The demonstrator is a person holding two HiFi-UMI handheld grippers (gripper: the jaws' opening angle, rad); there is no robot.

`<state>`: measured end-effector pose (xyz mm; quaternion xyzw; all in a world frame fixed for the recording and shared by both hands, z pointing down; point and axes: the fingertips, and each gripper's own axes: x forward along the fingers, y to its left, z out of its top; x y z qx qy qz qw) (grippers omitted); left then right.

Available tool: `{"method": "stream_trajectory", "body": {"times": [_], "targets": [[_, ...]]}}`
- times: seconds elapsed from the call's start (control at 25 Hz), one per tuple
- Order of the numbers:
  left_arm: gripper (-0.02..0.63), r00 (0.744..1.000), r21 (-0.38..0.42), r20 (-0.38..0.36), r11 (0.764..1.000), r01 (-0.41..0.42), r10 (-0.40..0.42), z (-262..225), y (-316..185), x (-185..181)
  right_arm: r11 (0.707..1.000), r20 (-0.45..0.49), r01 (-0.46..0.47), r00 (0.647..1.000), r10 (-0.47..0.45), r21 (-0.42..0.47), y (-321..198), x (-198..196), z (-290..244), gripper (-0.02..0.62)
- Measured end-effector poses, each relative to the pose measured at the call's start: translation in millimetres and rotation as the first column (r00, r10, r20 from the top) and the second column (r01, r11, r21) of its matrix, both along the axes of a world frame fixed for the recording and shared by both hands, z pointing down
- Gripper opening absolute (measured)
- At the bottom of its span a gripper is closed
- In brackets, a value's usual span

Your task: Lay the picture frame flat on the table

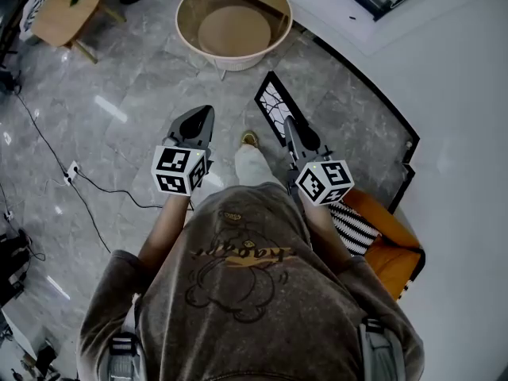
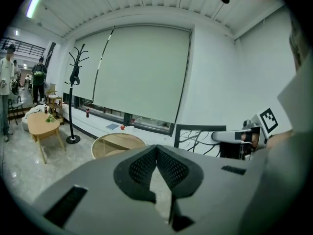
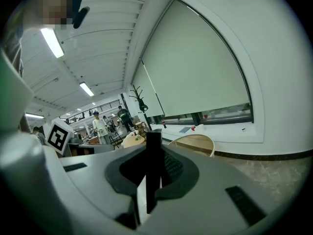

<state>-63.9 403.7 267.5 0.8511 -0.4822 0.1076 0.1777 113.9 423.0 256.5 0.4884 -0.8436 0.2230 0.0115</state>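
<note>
The picture frame [image 1: 275, 105] is black with a white, branch-like pattern, and it is carried upright in the air over the grey floor. My right gripper [image 1: 292, 130] is shut on its near edge. In the right gripper view the frame [image 3: 153, 155] shows edge-on as a black bar between the pads. In the left gripper view the frame [image 2: 198, 140] appears at the right with the right gripper [image 2: 234, 137] on it. My left gripper [image 1: 199, 118] is beside it, shut, with nothing between its pads [image 2: 168, 168]. The round beige table [image 1: 233, 24] stands ahead.
A small wooden side table [image 1: 67, 13] stands at the far left, a black coat stand [image 2: 73, 82] near it. An orange chair [image 1: 389, 248] is close on the right. A cable [image 1: 87, 182] runs across the floor. A low window ledge [image 1: 373, 38] curves along the right.
</note>
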Motion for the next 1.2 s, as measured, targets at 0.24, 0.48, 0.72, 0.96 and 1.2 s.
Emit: {"method": "stream_trajectory", "body": {"times": [0.24,0.48,0.72,0.96,1.2], "targets": [[0.017,1.0,-0.014,-0.009,1.0,0.004,-0.005,-5.8,-43.3,13.4,1.0,0.003,0.017,1.0,-0.017,-0.009,-44.8,9.2,-5.4,0.048],[0.018,1.0,-0.011,-0.011,1.0,0.027,-0.027,-9.9,-87.8,24.5,0.999,0.002,0.048,0.999,-0.048,-0.007,-91.9,18.5,-8.4,0.048],[0.018,0.997,-0.008,-0.013,0.997,0.071,-0.071,-12.0,-127.8,35.6,0.995,0.007,0.098,0.995,-0.098,-0.007,-134.2,28.3,-7.6,0.048],[0.018,0.994,0.001,-0.01,0.994,0.108,-0.108,-17.3,-152.0,34.6,0.991,0.006,0.134,0.991,-0.134,-0.008,-168.7,30.3,-5.6,0.048],[0.018,0.991,-0.005,-0.003,0.991,0.132,-0.132,-14.1,-166.9,28.5,0.99,0.01,0.142,0.99,-0.142,-0.015,-187.5,32.5,-1.2,0.048]]}}
